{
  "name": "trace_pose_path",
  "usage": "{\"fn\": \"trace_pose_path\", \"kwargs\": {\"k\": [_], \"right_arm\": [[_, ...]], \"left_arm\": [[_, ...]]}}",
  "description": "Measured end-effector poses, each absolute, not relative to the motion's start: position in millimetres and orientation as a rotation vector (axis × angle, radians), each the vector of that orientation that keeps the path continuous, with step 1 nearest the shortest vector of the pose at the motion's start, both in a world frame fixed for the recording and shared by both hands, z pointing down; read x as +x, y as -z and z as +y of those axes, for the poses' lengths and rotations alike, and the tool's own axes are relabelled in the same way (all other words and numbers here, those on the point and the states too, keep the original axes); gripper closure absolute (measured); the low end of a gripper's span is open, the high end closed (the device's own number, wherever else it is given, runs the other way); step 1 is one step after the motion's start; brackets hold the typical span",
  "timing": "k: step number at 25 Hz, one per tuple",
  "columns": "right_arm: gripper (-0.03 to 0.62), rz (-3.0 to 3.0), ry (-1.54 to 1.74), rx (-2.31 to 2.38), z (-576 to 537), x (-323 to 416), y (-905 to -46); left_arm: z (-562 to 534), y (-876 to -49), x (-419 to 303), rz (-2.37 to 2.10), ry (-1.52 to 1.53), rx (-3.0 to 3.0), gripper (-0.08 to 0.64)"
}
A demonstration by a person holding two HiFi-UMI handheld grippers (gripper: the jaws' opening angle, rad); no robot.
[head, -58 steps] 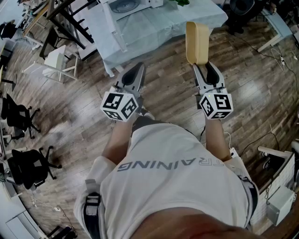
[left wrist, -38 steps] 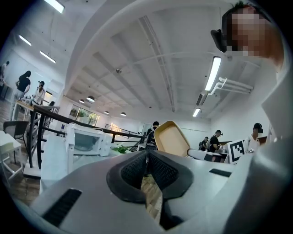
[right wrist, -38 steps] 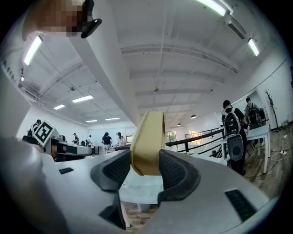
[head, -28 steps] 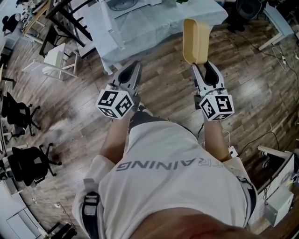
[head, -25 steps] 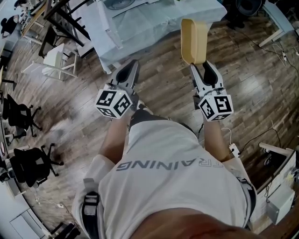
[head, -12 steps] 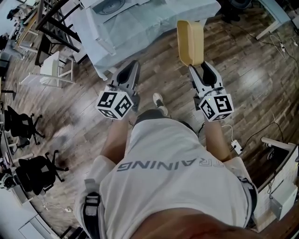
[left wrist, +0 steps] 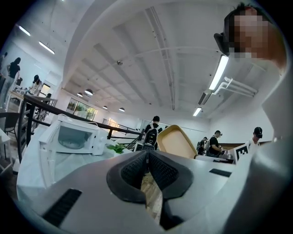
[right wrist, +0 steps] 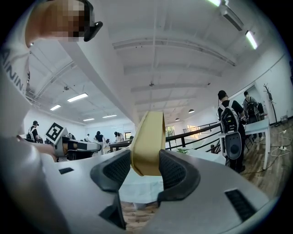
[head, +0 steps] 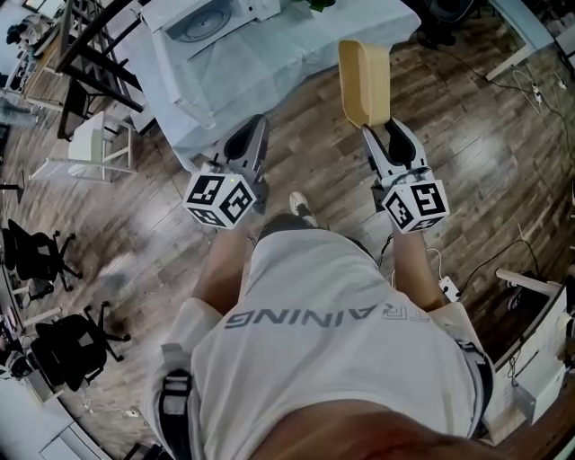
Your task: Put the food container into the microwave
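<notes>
Now that the microwave [head: 208, 20] has drawn nearer, ahead-left of the right claw [head: 384, 128] pinching the food container [head: 364, 76], delivery nears; the left claw [head: 255, 124] is pressed together, empty.

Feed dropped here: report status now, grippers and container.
Copy: right gripper shut on food container. The left gripper shut, empty. The microwave on table ahead, door open, nothing between.

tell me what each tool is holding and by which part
The right tool holds the tan food container by its near end, with a pad on each face. The left tool is shut, with nothing between its jaws.
</notes>
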State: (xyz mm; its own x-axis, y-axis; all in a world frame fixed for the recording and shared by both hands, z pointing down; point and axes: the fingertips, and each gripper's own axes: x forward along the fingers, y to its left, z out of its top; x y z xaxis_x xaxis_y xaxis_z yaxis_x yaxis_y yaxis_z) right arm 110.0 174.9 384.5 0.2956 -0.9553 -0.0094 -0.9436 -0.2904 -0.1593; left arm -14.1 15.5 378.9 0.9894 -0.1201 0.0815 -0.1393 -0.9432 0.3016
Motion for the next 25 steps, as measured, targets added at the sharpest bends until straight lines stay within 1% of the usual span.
{"fn": "trace_pose_path", "kwargs": {"k": [9, 15, 25], "right_arm": [[0.383, 1.802, 0.149, -2.416, 118, 149, -388], [0.383, 1.86, 0.17, -2.398, 55, 171, -388], [0.383, 2.003, 0.174, -2.365, -53, 185, -392]], "left_arm": [[-26, -379, 28, -0.149, -0.136, 2.913, 0.517], [-78, -384, 45, -0.191, -0.138, 2.881, 0.517], [-162, -411, 59, -0.253, -0.123, 2.862, 0.517]]}}
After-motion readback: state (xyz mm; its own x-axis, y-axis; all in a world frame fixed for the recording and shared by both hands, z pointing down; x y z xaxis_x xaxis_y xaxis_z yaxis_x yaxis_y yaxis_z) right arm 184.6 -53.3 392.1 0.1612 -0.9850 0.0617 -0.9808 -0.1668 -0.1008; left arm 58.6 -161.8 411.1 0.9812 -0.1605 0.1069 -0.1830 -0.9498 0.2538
